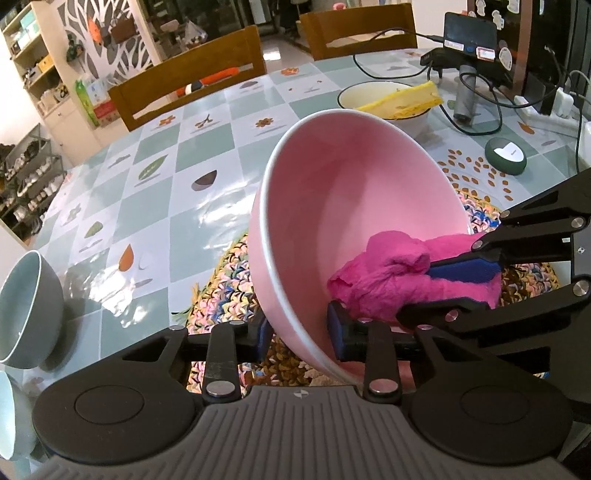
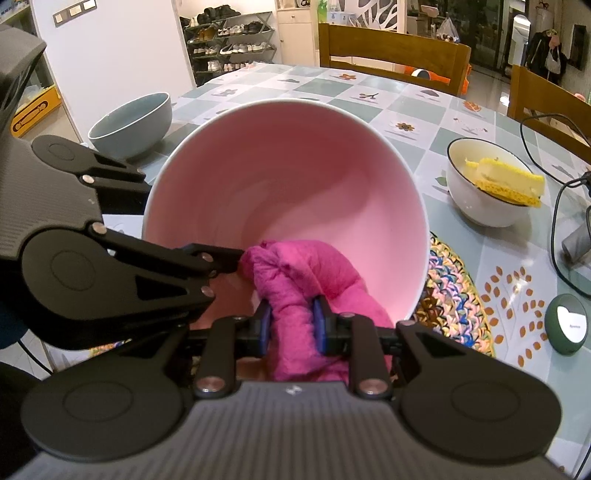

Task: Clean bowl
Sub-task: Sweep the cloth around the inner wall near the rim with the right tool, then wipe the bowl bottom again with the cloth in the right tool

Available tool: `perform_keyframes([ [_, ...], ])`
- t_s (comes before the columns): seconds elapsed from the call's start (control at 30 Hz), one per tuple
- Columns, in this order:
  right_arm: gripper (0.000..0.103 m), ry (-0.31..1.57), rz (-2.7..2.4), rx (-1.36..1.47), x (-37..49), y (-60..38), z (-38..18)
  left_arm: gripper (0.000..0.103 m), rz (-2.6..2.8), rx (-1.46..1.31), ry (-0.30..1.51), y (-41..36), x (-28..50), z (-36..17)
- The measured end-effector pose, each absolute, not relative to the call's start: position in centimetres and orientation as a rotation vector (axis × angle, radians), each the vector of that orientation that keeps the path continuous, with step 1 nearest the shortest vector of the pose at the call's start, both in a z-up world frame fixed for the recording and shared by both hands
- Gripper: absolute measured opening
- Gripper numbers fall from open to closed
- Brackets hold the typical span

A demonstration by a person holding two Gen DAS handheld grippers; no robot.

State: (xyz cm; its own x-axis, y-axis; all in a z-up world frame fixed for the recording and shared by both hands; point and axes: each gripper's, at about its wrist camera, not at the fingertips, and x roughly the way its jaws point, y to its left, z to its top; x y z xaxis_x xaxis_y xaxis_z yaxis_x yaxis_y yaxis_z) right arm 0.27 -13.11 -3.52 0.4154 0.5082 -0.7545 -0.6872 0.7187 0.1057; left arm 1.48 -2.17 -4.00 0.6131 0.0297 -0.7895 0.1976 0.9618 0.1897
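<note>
Both views show it: left hand-held gripper [image 1: 301, 332] pinches pink bowl [image 1: 354, 184], right hand-held gripper [image 2: 291, 325] pinches magenta cloth [image 2: 295, 280]

**Item count, both wrist views**

- Bowls: 3 for sure. Pink bowl [image 1: 351, 192] centre frame, grey-blue bowl [image 1: 26, 314] at left edge, white bowl [image 1: 345, 98] upper right. A pale rim [image 1: 9, 417] at the lower-left corner may be a fourth, but it's cropped.
- Cloths: 1, magenta cloth [image 1: 388, 280], lower right of centre.
- Sponges: 1, yellow sponge [image 1: 402, 99], upper right.
- Grippers: 2, left gripper [image 1: 301, 332] and right gripper [image 2: 291, 325], each at bottom centre of its own view.
- Chairs: 2, wooden chair [image 1: 184, 85] upper left and second chair [image 1: 358, 29] top centre.
- Woven mats: 1, mat [image 1: 221, 280].
- Green round gadgets: 1, puck [image 1: 506, 155], right side.
- Phones: 1, phone [image 1: 469, 31], top right.
- Shoe racks: 1, rack [image 2: 232, 37], top of the right view.
- Cables: several, too tangled to count.
</note>
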Motion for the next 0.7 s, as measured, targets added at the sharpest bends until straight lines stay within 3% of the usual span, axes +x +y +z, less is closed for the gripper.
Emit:
perform_keyframes([
  [0.43,0.025,0.848,0.758,-0.251,0.20,-12.90,-3.54,0.032,-0.103,0.298,0.887,-2.33,1.45,-4.09],
  [0.7,0.025,0.846,0.755,-0.250,0.01,-12.86,-3.44,0.026,-0.110,0.383,0.826,-2.68,1.28,-3.82],
])
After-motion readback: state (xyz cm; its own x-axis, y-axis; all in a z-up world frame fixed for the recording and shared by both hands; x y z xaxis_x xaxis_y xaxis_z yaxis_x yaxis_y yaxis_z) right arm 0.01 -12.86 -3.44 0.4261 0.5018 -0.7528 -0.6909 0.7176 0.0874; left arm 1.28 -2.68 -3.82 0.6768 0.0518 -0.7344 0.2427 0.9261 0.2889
